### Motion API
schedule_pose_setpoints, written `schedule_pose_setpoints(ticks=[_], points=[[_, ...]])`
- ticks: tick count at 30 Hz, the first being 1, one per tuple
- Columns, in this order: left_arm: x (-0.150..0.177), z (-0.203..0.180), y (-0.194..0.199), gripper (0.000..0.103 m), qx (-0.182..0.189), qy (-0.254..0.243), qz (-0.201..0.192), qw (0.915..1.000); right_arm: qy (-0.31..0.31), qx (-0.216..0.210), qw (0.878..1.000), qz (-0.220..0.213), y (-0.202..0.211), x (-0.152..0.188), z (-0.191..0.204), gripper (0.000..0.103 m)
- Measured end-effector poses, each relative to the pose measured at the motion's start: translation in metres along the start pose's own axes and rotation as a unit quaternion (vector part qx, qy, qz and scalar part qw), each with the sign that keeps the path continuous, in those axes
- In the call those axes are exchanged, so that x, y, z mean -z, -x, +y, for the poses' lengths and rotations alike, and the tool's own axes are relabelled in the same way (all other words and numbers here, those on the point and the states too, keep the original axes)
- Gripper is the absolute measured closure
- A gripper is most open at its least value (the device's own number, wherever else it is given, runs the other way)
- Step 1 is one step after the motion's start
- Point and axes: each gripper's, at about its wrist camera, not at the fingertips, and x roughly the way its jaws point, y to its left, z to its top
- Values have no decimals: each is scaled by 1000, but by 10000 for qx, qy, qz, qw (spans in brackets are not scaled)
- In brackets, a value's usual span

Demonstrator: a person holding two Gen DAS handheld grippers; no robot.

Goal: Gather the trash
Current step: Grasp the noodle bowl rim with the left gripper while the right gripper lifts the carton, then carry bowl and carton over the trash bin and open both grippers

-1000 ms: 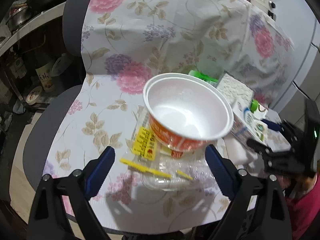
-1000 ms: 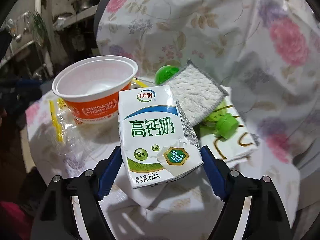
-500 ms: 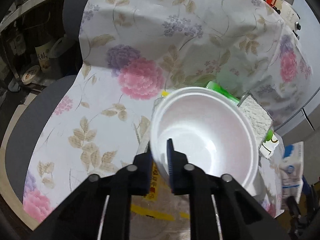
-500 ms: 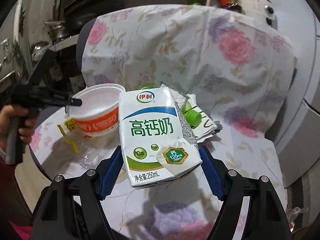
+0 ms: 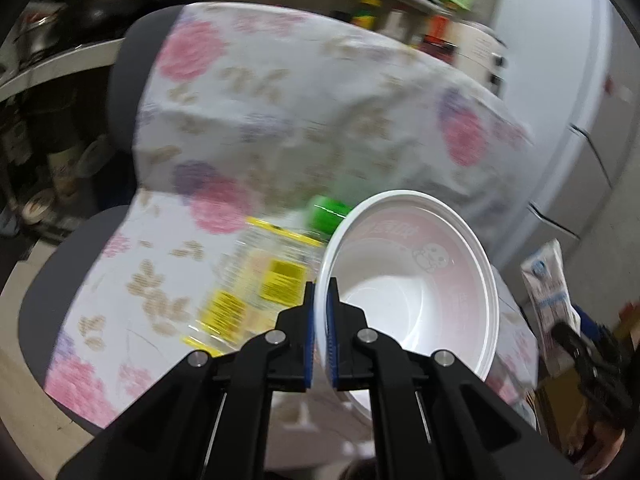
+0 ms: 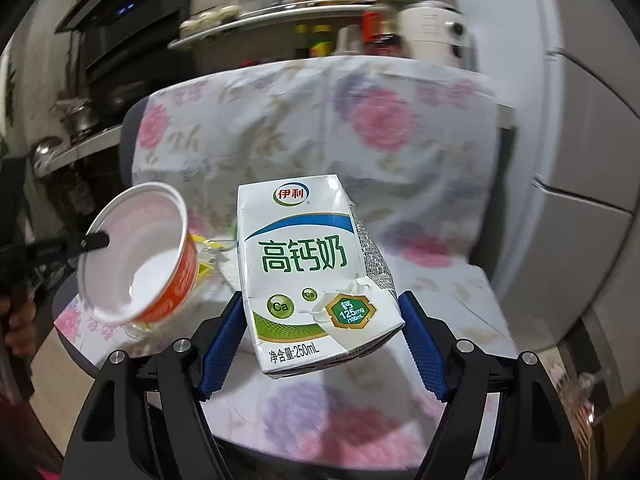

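An empty white foam noodle bowl (image 5: pixel 412 300) with an orange outside (image 6: pixel 136 264) hangs tilted above the chair seat. My left gripper (image 5: pixel 320 292) is shut on the bowl's near rim, one pad inside and one outside. In the right wrist view the left gripper (image 6: pixel 96 240) reaches in from the left. A white and green milk carton (image 6: pixel 316 272) stands upright in the air, with my right gripper (image 6: pixel 322 298) shut on its two sides. The same carton (image 5: pixel 548 292) shows at the right edge of the left wrist view.
A clear plastic wrapper with yellow labels (image 5: pixel 256 292) and a green bottle cap (image 5: pixel 326 212) lie on the floral cloth (image 5: pixel 320 100) over the chair. A shelf of bottles (image 6: pixel 340 0) runs behind. White cabinet doors (image 6: pixel 580 160) stand at the right. A person's hand (image 6: pixel 20 320) holds the left gripper.
My left gripper went from open to shut on the bowl's rim, then lifted and tilted the bowl. The right gripper drew back and up with the carton.
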Motion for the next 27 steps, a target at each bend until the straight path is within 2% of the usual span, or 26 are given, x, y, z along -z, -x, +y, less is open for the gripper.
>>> schedule_pose_setpoints(ticks=[5, 10, 15, 17, 24, 27], points=[[37, -65, -2, 100, 431, -553, 15, 9975, -299, 631, 9975, 136, 44, 30, -40, 27], [79, -133, -24, 100, 1104, -1101, 396, 9870, -606, 1314, 9888, 352, 94, 68, -84, 27], [111, -204, -46, 100, 1709, -1757, 798, 9662, -924, 2014, 9740, 469, 142, 103, -129, 27], [124, -236, -56, 100, 1901, -2056, 960, 9552, -1097, 2279, 9661, 508, 156, 118, -149, 27], [178, -338, -93, 100, 2269, -2974, 1558, 9142, -1794, 2525, 9492, 558, 177, 154, -200, 27], [196, -370, -110, 100, 2348, -3218, 1765, 9001, -1986, 2581, 9433, 648, 176, 166, -218, 27]])
